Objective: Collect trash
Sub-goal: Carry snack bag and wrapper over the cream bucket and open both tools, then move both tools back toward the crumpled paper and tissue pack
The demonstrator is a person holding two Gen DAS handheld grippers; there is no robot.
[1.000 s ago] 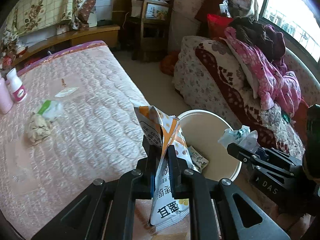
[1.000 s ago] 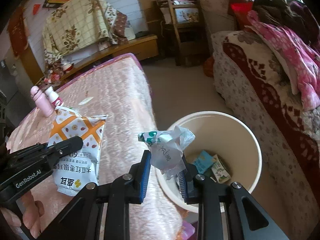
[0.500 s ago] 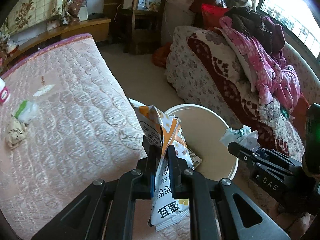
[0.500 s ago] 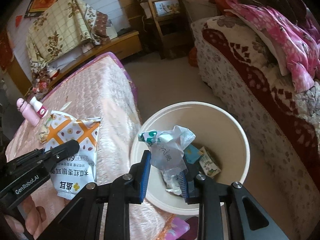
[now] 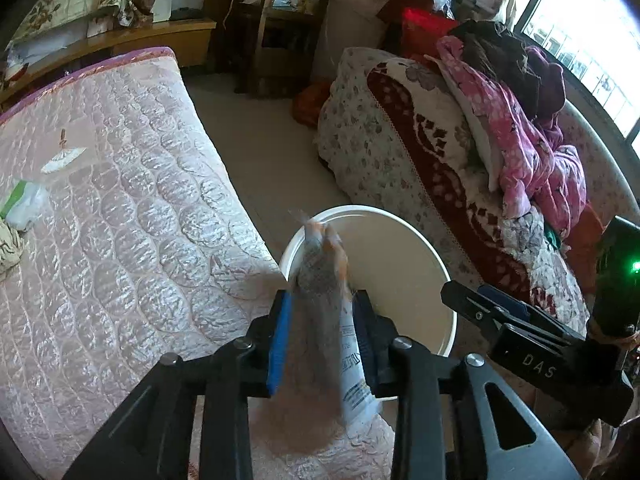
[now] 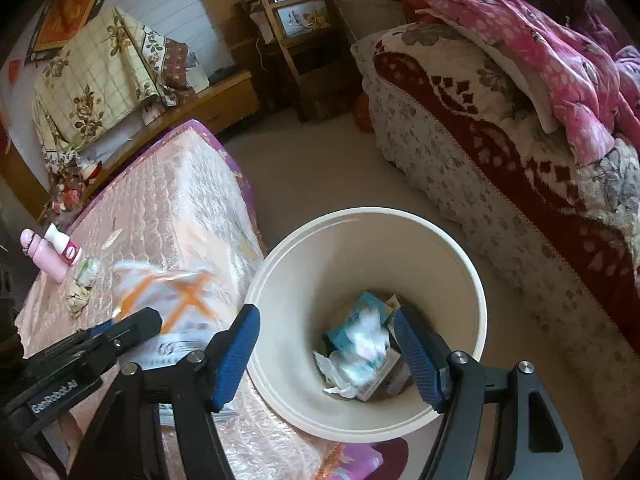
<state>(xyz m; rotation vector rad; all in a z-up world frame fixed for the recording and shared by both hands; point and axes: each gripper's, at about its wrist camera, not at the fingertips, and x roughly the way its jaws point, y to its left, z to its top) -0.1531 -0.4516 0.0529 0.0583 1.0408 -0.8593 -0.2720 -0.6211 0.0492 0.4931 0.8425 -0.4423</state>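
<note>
Right gripper point(image 6: 328, 356) spread wide above the round cream plastic bin point(image 6: 468, 264); left gripper point(image 5: 322, 340), parted, flanks a blurred orange-and-white snack bag point(image 5: 320, 280) at the bin's rim.

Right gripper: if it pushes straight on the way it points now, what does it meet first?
The right gripper is open and aimed down into the white bin. Straight on, it would likely first meet the crumpled wrapper, blurred in the bin's mouth, then the trash on the bin's floor. Depth is unclear.
</note>
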